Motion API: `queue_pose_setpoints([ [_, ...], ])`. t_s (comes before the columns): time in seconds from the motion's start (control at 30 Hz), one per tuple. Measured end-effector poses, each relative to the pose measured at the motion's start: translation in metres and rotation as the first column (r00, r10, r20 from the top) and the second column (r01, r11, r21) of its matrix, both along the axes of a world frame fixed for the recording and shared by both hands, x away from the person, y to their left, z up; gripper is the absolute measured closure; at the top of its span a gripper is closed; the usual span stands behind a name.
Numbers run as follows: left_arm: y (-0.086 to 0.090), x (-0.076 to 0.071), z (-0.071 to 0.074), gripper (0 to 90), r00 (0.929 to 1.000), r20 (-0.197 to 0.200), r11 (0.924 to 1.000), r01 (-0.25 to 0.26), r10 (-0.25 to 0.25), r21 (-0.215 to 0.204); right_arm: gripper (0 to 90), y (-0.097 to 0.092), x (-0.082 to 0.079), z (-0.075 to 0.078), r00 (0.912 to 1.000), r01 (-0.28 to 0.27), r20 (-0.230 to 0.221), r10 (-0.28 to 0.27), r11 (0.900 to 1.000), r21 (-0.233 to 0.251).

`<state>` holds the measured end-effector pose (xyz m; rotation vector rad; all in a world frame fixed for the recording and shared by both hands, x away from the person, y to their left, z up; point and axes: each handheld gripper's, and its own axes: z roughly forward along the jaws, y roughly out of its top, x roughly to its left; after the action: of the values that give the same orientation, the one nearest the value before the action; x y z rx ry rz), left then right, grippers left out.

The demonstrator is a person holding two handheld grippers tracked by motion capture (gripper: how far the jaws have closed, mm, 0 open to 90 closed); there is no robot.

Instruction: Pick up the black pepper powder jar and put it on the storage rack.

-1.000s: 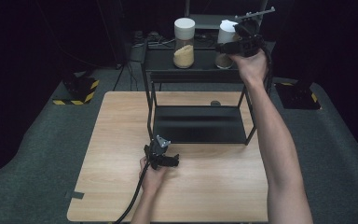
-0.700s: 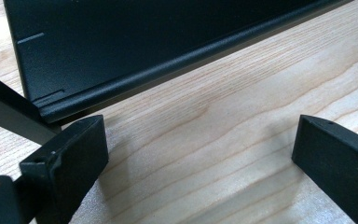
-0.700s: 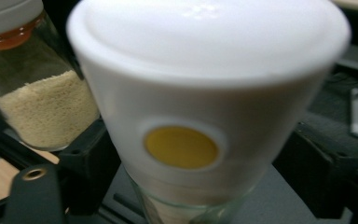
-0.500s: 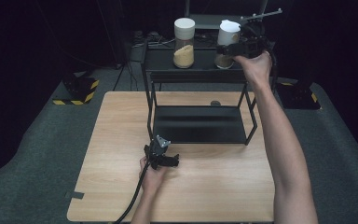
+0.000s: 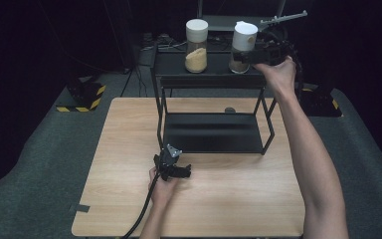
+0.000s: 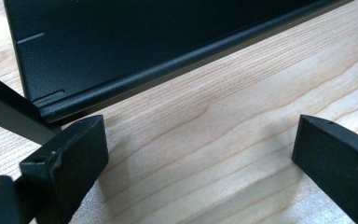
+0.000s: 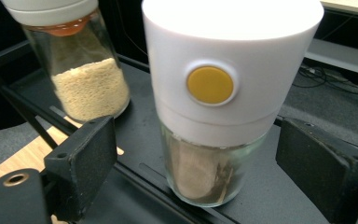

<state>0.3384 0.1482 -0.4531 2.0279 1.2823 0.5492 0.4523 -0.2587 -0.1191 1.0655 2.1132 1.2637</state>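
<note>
Right gripper view: the spread right gripper (image 7: pixel 193 172) brackets the white-capped jar (image 7: pixel 219 98) at frame centre (untouched); a skewed closure could topple it off the rack shelf (image 7: pixel 270 196). Left gripper (image 6: pixel 200 154) is seen gaping, empty.

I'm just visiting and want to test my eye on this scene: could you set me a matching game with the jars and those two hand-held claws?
Things:
1. left jar
2. right jar
3. left gripper
4. right gripper

Descriptions:
A. open, low over the wooden table
B. open, jaws either side of a jar
C. holds pale yellow grains
D. white cap with a yellow button

Pairs: 1-C, 2-D, 3-A, 4-B
</note>
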Motion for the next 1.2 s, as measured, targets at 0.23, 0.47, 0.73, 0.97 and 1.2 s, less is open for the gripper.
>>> queue_pose_setpoints([
  [0.23,0.0,0.0,0.0,3.6,1.0,-0.001,1.0,0.0,0.0,-0.003,11.9,-0.003,-0.007,0.003,0.9999,-0.011,0.006,0.011,0.9999,-0.012],
  [0.47,0.0,0.0,0.0,3.6,1.0,-0.001,1.0,0.001,-0.001,-0.001,11.9,-0.01,-0.012,0.005,0.9997,-0.019,0.016,0.019,0.9998,-0.008],
  [0.73,0.0,0.0,0.0,3.5,1.0,-0.001,1.0,0.001,-0.001,-0.001,12.0,-0.02,-0.018,0.001,0.9994,-0.02,0.029,0.019,0.9998,0.009],
  [0.97,0.0,0.0,0.0,3.5,1.0,-0.001,1.0,0.001,-0.001,-0.001,11.9,-0.032,-0.021,-0.001,0.9994,-0.023,0.024,0.023,0.9996,0.015],
  [1.2,0.0,0.0,0.0,3.6,1.0,-0.001,1.0,0.001,-0.001,-0.001,11.2,-0.039,-0.023,-0.006,0.999,-0.042,0.014,0.042,0.999,0.013],
])
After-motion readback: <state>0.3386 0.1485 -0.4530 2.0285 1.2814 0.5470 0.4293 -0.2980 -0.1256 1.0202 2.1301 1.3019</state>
